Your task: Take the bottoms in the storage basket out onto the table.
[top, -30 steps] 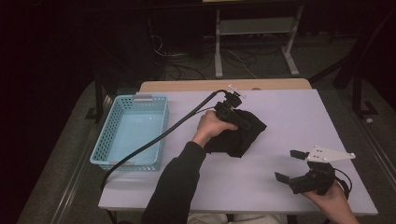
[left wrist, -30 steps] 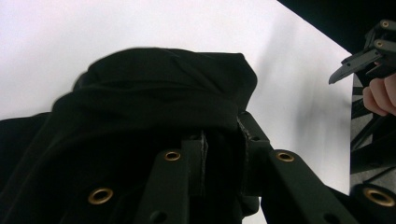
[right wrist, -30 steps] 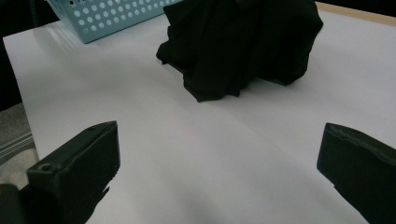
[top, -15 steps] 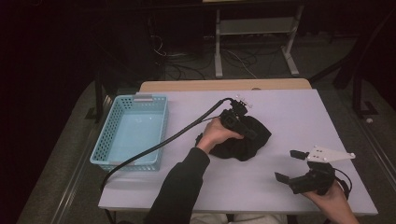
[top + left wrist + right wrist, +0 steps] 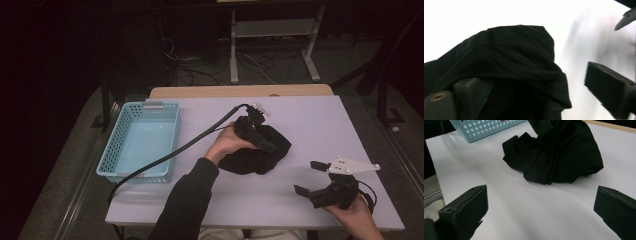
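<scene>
High view: the left gripper (image 5: 268,145) lies over a crumpled black cloth (image 5: 257,155) near the middle of the white table (image 5: 310,120), with the person's left hand (image 5: 226,144) wrapped around its body and its cable (image 5: 170,152) trailing back past the blue basket (image 5: 140,142). Left gripper view: the jaws stand wide apart; one jaw is pressed into the folds of the black cloth (image 5: 506,67), which bulges up ahead of it and spreads between the two jaws, while the other jaw stands over bare table just beside the cloth's edge. The fabric is not pinched between them. High view: the right gripper (image 5: 312,180), held by the right hand (image 5: 357,212) at the near right corner of the table, carries a grey three-cornered plate (image 5: 352,166) on top. Right gripper view: its jaws are spread wide over bare table surface with nothing between them; the black cloth (image 5: 556,152) lies well ahead of the fingertips, roughly centred between them, and the blue basket (image 5: 486,127) stands farther off, beyond the cloth and toward the left jaw's side. The basket's interior appears empty in the high view.
</scene>
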